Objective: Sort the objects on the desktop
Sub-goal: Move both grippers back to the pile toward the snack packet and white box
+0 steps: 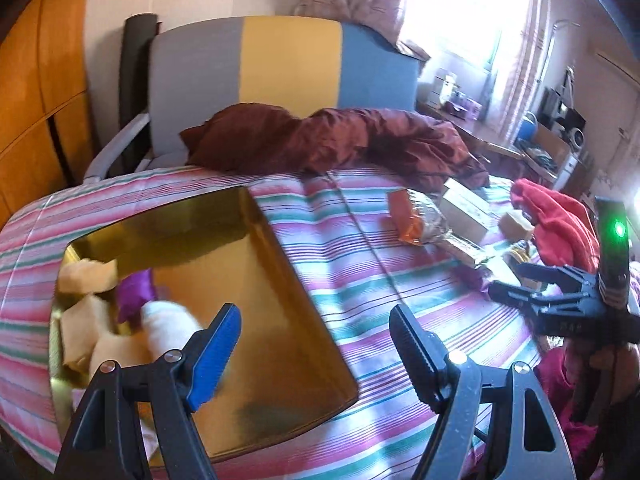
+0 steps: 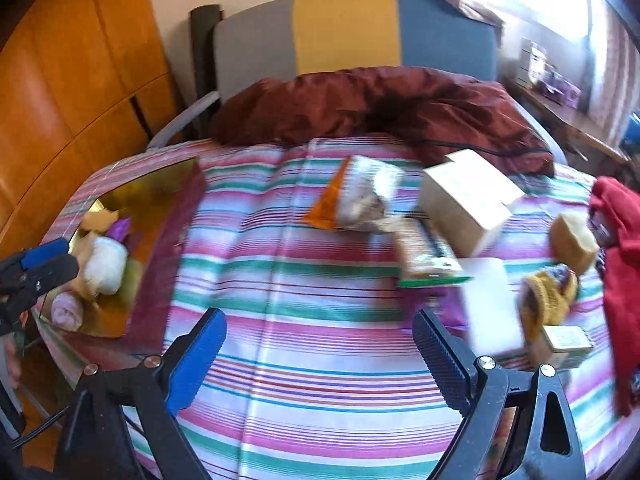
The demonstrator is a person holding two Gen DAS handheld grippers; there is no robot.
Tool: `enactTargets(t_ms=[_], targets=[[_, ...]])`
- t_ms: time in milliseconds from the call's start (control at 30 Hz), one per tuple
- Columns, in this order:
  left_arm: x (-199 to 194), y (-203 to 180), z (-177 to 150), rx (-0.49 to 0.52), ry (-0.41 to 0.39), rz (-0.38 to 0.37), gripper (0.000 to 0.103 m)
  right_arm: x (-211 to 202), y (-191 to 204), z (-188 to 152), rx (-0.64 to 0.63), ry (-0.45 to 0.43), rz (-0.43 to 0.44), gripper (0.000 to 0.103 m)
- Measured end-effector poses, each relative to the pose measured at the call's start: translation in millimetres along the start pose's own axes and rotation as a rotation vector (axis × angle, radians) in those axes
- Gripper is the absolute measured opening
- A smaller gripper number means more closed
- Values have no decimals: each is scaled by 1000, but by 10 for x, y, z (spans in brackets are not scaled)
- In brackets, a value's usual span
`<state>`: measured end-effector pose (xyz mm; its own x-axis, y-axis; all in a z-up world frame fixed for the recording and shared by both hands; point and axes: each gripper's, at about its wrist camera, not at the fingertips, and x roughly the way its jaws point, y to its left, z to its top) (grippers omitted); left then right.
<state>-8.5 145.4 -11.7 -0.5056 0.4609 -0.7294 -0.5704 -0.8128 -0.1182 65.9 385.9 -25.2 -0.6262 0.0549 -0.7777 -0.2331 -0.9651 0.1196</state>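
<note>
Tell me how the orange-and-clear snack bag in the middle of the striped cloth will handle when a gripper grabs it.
The snack bag looks crinkled and puffy, so it will probably flex and crush rather than hold shape. Its glossy film may slip between the fingers. It seems light, lying loosely on the striped cloth, so a push would likely slide it.

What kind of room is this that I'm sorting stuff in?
Most likely a bedroom or small living room at home. A striped cloth covers the work surface, a crumpled maroon quilt lies in front of a padded grey, yellow and blue chair back, and a curtained window lights a cluttered desk.
</note>
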Motion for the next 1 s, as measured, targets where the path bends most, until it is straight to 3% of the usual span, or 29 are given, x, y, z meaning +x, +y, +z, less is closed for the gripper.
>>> enactTargets(t_ms=[267, 500, 767, 1000], targets=[[252, -370, 211, 69, 25, -71, 78, -24, -559, 199, 87, -22, -45, 94], [528, -579, 318, 90, 66, -112, 78, 258, -1122, 500, 178, -30, -73, 94], [849, -681, 424, 95, 114, -135, 78, 681, -1387, 745, 193, -11, -92, 94], [1076, -777, 527, 100, 140, -154, 78, 947, -1490, 767, 188, 28, -16, 94]])
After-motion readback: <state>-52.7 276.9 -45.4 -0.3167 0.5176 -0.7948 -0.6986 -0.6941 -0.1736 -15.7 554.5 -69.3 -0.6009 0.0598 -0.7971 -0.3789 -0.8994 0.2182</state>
